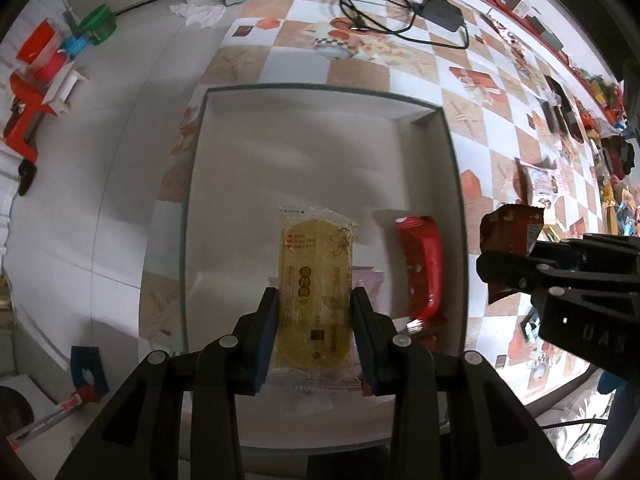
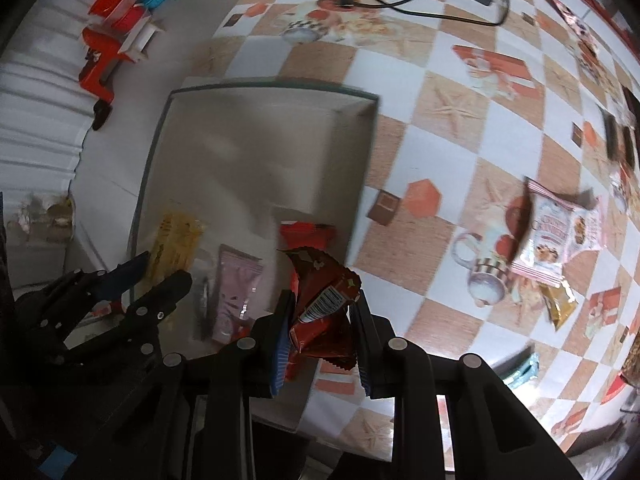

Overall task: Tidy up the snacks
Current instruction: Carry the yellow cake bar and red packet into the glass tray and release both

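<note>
A yellow wafer packet (image 1: pixel 314 296) is clamped in the left hand-held gripper (image 1: pixel 314 320) above the white box (image 1: pixel 320 94); a crumpled red-brown wrapper (image 2: pixel 322 308) is pinched in the right hand-held gripper (image 2: pixel 322 336) near the box's right wall. A release too near that wall could drop it onto the bench (image 2: pixel 460 128), where a pink-striped snack bag (image 2: pixel 556 236) lies farther off.

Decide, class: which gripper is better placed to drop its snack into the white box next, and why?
Left, probably. The left gripper holds its yellow snack packet directly over the white box; the right gripper grips a red wrapper near the box's edge, partly over the tablecloth.
</note>
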Demonstrator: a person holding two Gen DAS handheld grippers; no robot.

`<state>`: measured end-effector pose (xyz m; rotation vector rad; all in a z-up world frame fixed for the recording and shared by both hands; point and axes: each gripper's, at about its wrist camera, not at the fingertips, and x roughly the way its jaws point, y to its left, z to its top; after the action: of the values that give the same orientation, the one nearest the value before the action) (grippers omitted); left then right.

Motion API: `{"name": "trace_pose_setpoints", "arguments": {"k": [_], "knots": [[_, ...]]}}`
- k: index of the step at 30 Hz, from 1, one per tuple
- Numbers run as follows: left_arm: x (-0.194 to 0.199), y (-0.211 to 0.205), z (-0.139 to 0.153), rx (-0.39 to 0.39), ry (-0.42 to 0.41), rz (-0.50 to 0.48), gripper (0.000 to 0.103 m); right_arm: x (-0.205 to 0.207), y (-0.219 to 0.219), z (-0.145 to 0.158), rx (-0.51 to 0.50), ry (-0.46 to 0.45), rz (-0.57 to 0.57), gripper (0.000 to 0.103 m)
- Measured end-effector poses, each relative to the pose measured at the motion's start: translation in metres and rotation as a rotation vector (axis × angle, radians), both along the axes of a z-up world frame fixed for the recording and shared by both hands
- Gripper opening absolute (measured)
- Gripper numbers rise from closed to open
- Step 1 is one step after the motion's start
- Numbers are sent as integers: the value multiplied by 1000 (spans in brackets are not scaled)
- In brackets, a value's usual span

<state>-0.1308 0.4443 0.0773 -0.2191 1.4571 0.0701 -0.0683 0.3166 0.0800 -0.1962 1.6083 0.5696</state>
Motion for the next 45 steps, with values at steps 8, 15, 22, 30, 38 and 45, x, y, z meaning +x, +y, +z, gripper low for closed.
{"name": "trace_pose_setpoints", "arguments": {"k": [8, 15, 22, 30, 38, 45], "knots": [[-9, 10, -11, -8, 31, 19, 39, -8, 28, -13, 2, 33, 45, 29], [-13, 12, -16, -13, 45, 20, 39, -12, 42, -24, -11, 54, 64, 29], [-12, 12, -21, -16, 59, 18, 39, -12, 54, -31, -17, 72, 72, 29], [-10, 10, -25, -14, 75, 9, 39, -19, 69, -39, -21, 84, 90, 29], [-9, 7, -24, -3, 76, 8, 56, -17, 76, -44, -27, 99, 81, 30], [-11, 6, -19, 21, 69, 17, 78, -11, 67, -40, -6, 84, 63, 78]]}}
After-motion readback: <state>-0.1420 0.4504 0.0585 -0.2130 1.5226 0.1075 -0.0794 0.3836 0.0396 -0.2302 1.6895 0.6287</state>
